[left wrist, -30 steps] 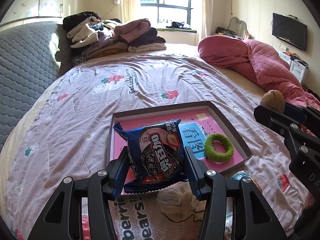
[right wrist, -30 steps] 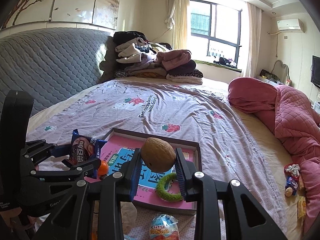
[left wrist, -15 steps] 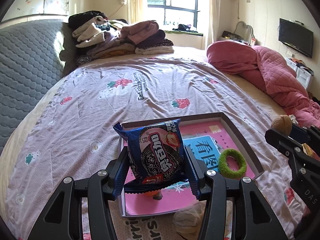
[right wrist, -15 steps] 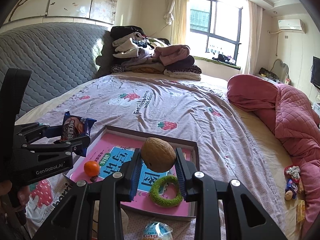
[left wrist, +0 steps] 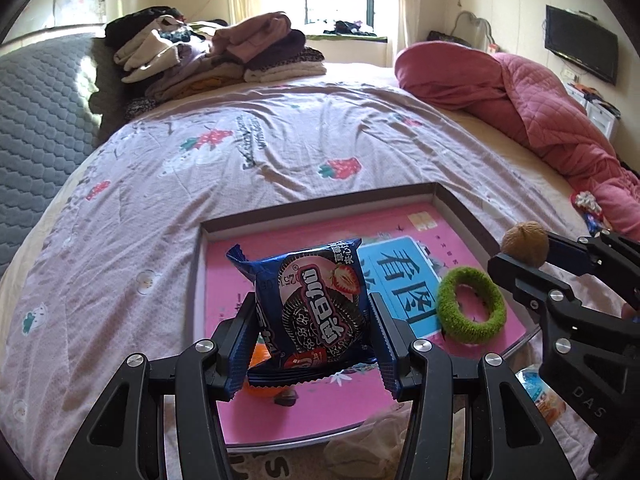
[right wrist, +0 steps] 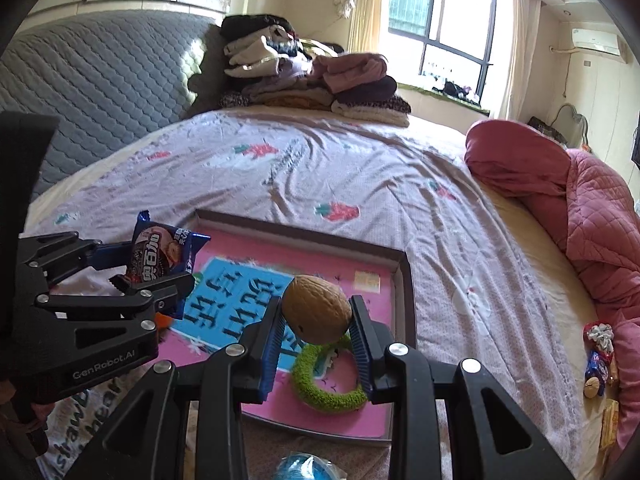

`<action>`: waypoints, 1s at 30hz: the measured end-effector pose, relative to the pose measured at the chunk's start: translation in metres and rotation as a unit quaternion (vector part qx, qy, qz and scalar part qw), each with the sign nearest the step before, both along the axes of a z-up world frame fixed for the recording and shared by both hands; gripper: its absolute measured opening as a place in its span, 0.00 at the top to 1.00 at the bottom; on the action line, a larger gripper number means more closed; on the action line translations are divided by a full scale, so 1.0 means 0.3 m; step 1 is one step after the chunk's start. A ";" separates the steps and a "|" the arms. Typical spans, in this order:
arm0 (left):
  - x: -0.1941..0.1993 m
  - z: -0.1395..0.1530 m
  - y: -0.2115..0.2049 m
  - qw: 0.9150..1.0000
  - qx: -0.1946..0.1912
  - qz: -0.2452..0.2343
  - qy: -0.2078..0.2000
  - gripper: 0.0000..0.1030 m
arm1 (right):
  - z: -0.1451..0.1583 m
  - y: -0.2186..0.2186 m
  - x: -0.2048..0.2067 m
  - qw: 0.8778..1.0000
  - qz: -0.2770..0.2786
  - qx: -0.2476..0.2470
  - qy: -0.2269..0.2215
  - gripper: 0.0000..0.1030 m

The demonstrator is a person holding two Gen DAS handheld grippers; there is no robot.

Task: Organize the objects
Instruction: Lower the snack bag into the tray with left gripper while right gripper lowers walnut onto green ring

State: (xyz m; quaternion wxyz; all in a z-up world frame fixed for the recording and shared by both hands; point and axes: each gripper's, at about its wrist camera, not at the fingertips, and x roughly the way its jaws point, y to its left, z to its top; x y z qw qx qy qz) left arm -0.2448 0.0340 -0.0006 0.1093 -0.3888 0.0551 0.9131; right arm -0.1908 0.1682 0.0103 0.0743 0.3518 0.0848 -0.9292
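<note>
My left gripper (left wrist: 314, 308) is shut on a blue cookie packet (left wrist: 310, 308) and holds it above the left part of a shallow pink-bottomed tray (left wrist: 312, 210) on the bed. My right gripper (right wrist: 318, 322) is shut on a brown walnut (right wrist: 316, 308) above the tray's (right wrist: 404, 276) right side. A green fuzzy ring (left wrist: 470, 304) lies in the tray, also below the walnut in the right wrist view (right wrist: 326, 386). A small orange (left wrist: 260, 356) lies in the tray, mostly hidden under the packet. The packet (right wrist: 160, 254) and left gripper (right wrist: 152, 276) show in the right wrist view.
The tray sits on a strawberry-print bedspread (left wrist: 240, 152). A pile of folded clothes (left wrist: 216, 56) lies at the head of the bed, and a pink quilt (left wrist: 520, 92) on the right. A blue-capped item (right wrist: 306, 468) and crumpled white plastic (left wrist: 372, 436) lie before the tray. Small snacks (right wrist: 598, 356) lie by the quilt.
Both grippers have moved forward over the tray with their loads still held. The packet now hangs over the orange, and the walnut over the green ring.
</note>
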 end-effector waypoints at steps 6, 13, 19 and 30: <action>-0.022 -0.075 0.053 0.999 -0.007 -0.020 -0.025 0.48 | -0.080 0.022 -0.029 0.999 -0.004 0.019 -0.032 0.68; -0.045 -0.141 0.072 0.998 -0.004 -0.027 -0.057 0.48 | -0.146 0.036 -0.050 0.998 -0.011 0.022 -0.057 0.68; -0.036 -0.170 0.097 0.997 -0.010 -0.037 -0.066 0.48 | -0.190 0.038 -0.066 0.997 -0.011 0.025 -0.078 0.68; -0.036 -0.183 0.108 0.996 -0.013 -0.047 -0.077 0.48 | -0.221 0.030 -0.084 0.994 -0.011 0.037 -0.097 0.68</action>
